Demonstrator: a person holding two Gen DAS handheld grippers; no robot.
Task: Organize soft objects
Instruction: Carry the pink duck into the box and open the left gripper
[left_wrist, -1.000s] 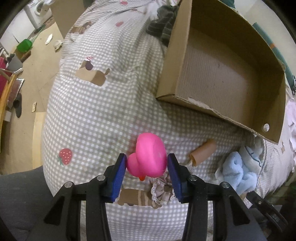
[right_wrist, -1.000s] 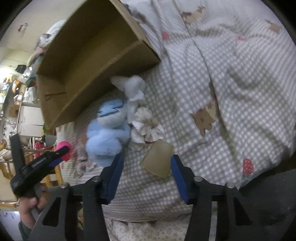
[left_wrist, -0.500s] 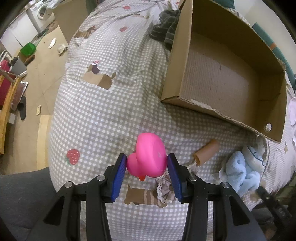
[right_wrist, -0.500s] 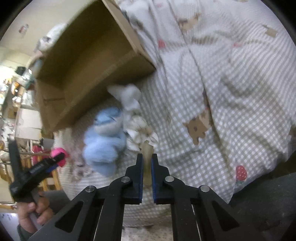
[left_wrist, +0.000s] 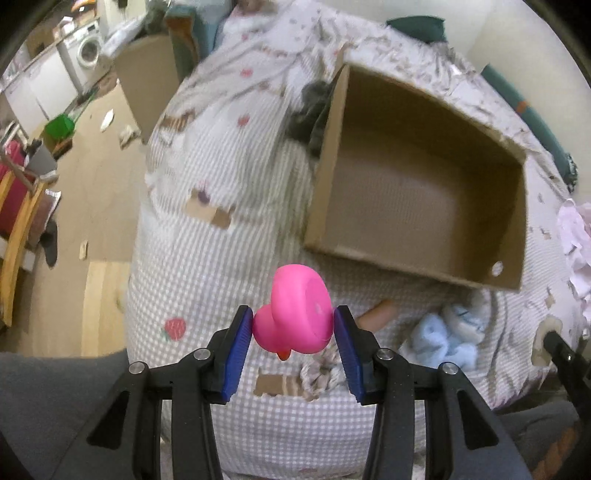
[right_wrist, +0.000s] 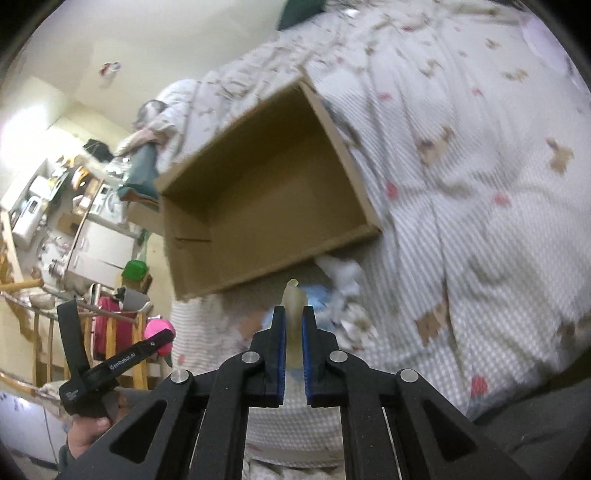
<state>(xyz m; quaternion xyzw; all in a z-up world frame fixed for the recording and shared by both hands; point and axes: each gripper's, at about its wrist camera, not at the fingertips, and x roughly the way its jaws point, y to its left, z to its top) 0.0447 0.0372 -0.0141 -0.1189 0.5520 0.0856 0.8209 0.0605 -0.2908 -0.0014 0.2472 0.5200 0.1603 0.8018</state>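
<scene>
My left gripper (left_wrist: 293, 328) is shut on a pink rubber duck (left_wrist: 295, 314) and holds it above the checked bedspread, short of an open cardboard box (left_wrist: 417, 192). My right gripper (right_wrist: 293, 325) is shut on a thin pale-tan soft piece (right_wrist: 293, 299), lifted in front of the same box (right_wrist: 266, 195). A light-blue plush toy (left_wrist: 443, 332) lies below the box's near wall, partly hidden behind my right fingers in the right wrist view (right_wrist: 321, 295). A tan tube-shaped piece (left_wrist: 380, 314) and a frilly scrunchie (left_wrist: 321, 369) lie on the bed beside the duck.
The checked bedspread (left_wrist: 207, 280) with animal patches covers the bed. Dark cloth (left_wrist: 310, 110) lies behind the box's left wall. The floor with a green tub (left_wrist: 59, 125) and wooden chair (left_wrist: 18, 229) is to the left. The left gripper (right_wrist: 110, 362) shows in the right wrist view.
My right gripper closed on the tan piece and lifted it off the bed toward the box. My left gripper rose with the duck and tilted toward the box.
</scene>
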